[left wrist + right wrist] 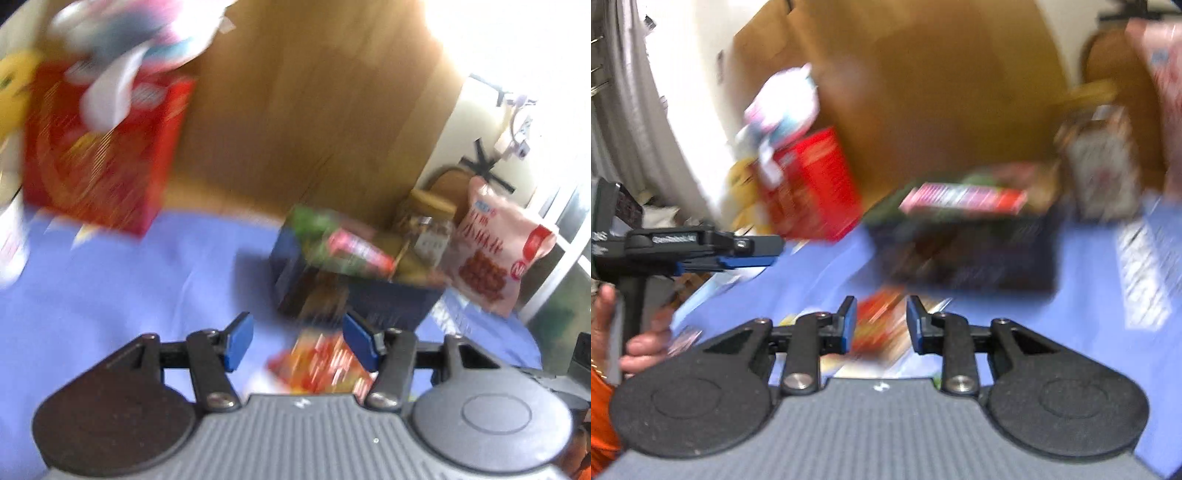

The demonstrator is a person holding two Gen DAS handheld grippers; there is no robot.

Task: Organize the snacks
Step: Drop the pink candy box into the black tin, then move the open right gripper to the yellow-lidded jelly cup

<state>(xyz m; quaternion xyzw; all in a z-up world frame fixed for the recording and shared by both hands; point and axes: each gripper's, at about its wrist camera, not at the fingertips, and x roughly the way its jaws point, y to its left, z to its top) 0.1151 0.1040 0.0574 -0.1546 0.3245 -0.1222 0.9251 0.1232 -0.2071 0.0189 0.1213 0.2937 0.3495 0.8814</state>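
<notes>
Both views are blurred. In the left wrist view my left gripper [299, 339] is open, its blue pads apart above the blue cloth. A red-orange snack packet [321, 365] lies on the cloth just below and between them, untouched. My right gripper [881, 325] is also open, and the same packet [879, 332] lies flat behind its gap. A dark blue basket [388, 299] ahead holds snacks, with a pink-red box [964, 197] lying across the top of the basket [979, 269]. The left gripper [764, 253] shows side-on at the left, held by a hand [639, 347].
A red box [99, 155] stands at the left with a white-pink bag [122, 44] on top and a yellow bag [14, 85] beside it. A big cardboard box [314, 92] stands behind. A jar [428, 229] and a pink bag [495, 243] stand right of the basket.
</notes>
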